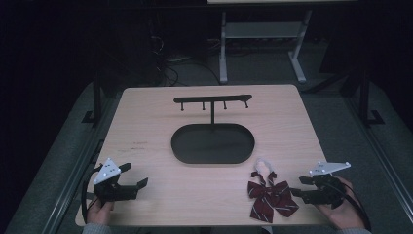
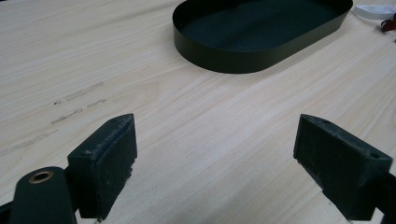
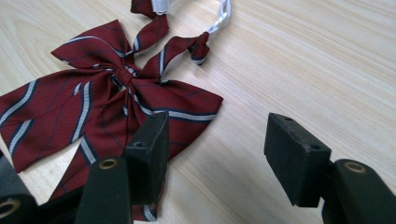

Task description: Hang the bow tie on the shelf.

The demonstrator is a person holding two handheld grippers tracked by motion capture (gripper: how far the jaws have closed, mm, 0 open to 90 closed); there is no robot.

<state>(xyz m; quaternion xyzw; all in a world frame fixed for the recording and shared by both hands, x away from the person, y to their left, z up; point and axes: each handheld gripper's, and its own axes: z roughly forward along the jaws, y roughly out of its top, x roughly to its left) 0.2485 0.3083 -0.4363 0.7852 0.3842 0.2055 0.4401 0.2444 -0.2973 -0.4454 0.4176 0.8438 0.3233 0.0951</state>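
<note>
Holding the right hand-held gripper (image 1: 306, 187) low at the near right corner of the surface (image 1: 146, 131), we have its jaws standing wide apart with nothing between them. In the right gripper view the striped maroon bow tie (image 3: 107, 102) lies flat just ahead of and beside one jaw, which overlaps the edge of one wing; whether it touches the cloth we cannot tell. The tie's white neck band (image 3: 219, 14) curls away at the far end. In the high view the bow tie (image 1: 270, 192) sits just beside this gripper, toward the middle of the near edge.

The left hand-held gripper (image 1: 134, 178) rests at the near left corner, its jaws also apart and empty, pointed across bare wood toward the black oval tray (image 2: 233, 60).

We judge this to be the approach: the tie is not yet gripped. The next move seems to call for sliding the right jaws over a wing or the knot, closing on the cloth and lifting, probably toward the stand.

Farther out, the oval tray (image 1: 213, 143) forms the base of a black stand whose thin post carries a crossbar with small pegs (image 1: 213, 100). The tie lies near the tray's right end, apart from it. Nothing blocks the path, though the tray wall and post lie between the tie and the pegs, and the limp cloth may slip or bunch.
</note>
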